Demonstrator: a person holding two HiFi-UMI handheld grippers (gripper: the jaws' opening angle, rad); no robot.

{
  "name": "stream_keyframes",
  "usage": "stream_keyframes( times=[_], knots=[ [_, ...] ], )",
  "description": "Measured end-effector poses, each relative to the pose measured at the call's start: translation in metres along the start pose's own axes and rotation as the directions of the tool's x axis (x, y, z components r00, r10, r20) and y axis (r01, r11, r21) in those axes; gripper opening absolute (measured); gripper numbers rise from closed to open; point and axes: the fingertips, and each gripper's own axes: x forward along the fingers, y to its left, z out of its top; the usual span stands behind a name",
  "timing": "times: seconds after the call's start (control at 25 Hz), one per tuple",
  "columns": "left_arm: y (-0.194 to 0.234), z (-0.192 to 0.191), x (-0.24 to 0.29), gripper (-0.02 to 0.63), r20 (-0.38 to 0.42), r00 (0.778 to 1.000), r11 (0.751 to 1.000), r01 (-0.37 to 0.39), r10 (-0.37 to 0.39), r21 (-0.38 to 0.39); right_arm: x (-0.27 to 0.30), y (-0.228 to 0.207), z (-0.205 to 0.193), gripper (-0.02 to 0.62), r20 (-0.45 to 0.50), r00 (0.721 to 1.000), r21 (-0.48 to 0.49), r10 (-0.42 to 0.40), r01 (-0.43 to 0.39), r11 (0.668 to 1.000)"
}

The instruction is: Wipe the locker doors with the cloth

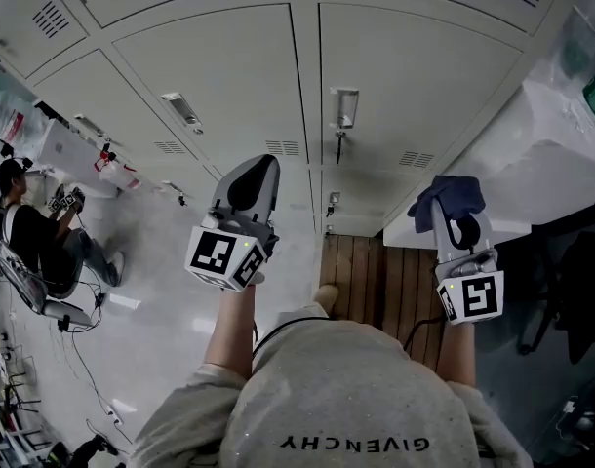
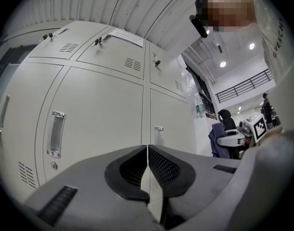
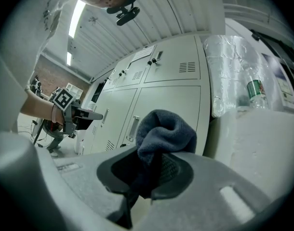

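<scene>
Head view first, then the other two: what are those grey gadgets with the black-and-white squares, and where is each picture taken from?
There is no robot here. A person holds a hand tool with two jaws in each hand. The head view comes from a camera on their head, looking down past their arms at a wall of pale grey lockers. The other two pictures come from a camera on each tool, looking along its jaws.

The left gripper has its jaws closed on nothing. The right gripper has its jaws clamped on a dark blue cloth, which is held clear of the doors. The patterned cubes are parts of the grippers. There is no table. A seated person is off to the left.
</scene>
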Motion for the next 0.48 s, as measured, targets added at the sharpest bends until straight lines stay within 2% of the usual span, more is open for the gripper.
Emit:
stream_keyframes(
  times=[0.48],
  knots=[
    [0.008, -0.007, 0.028, 0.007, 0.000, 1.000, 1.000, 0.016, -0.016, -0.016, 0.020, -0.003, -0.006, 0.058, -0.016, 1.000, 0.020, 0.018, -0.017, 1.000]
  ],
)
